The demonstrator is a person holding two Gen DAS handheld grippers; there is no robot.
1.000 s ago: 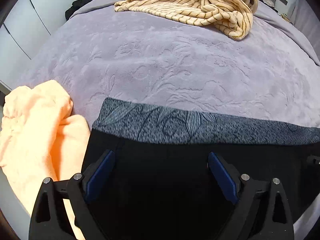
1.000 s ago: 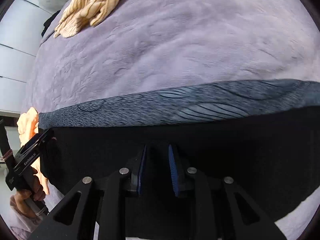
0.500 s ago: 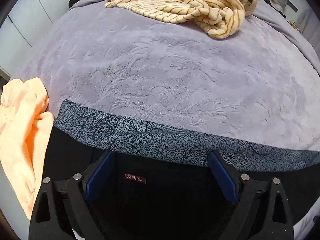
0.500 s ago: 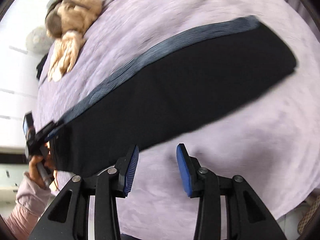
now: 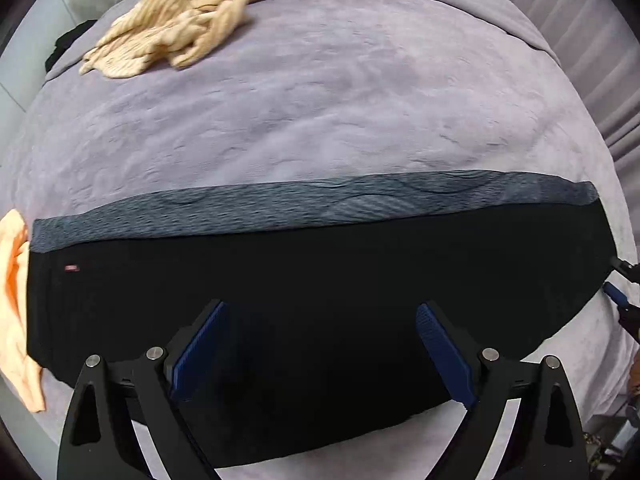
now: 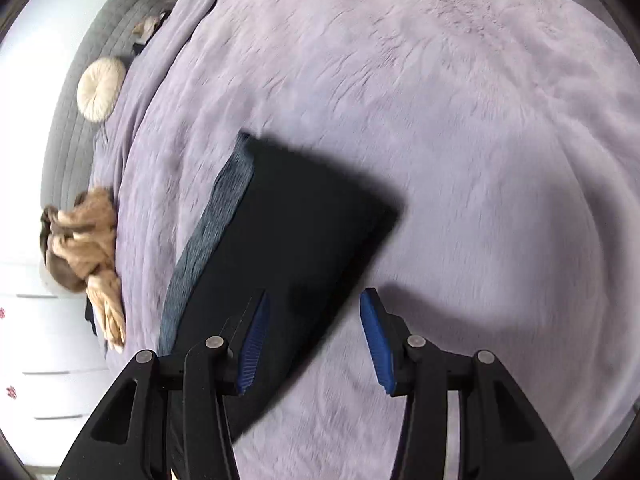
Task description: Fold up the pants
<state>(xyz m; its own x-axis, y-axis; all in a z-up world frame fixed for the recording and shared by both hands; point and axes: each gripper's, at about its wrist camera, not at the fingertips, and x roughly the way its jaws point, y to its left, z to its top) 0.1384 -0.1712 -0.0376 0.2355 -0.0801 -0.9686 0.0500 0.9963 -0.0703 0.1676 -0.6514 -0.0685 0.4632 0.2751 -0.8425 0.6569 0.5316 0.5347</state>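
Both of your hands have pulled back from the pants (image 5: 320,280) since a second ago: your left camera, which sat close over the waistband end, now takes in the whole folded strip, and your right camera has swung round to look along it from the right end. The right gripper (image 6: 312,340), nearly shut over the black cloth back then, has just been opening, and its jaws now stand about half apart with nothing pressed between the blue pads (image 6: 376,344); the cloth's near edge only passes beneath them. Your left gripper (image 5: 324,356) hangs wide open above the middle of the pants and grips nothing. The pants lie flat on the purple blanket (image 5: 340,100), folded lengthwise, the grey patterned band (image 5: 312,208) along the far edge, an orange garment (image 5: 16,320) touching the left end and a striped one (image 5: 176,36) well apart at the far left. By my reading you are between folds. Next you need a grip on one short end, both corners, to carry it across to the other. Motion blur in the right view leaves the right end's layers unclear, so check them first.
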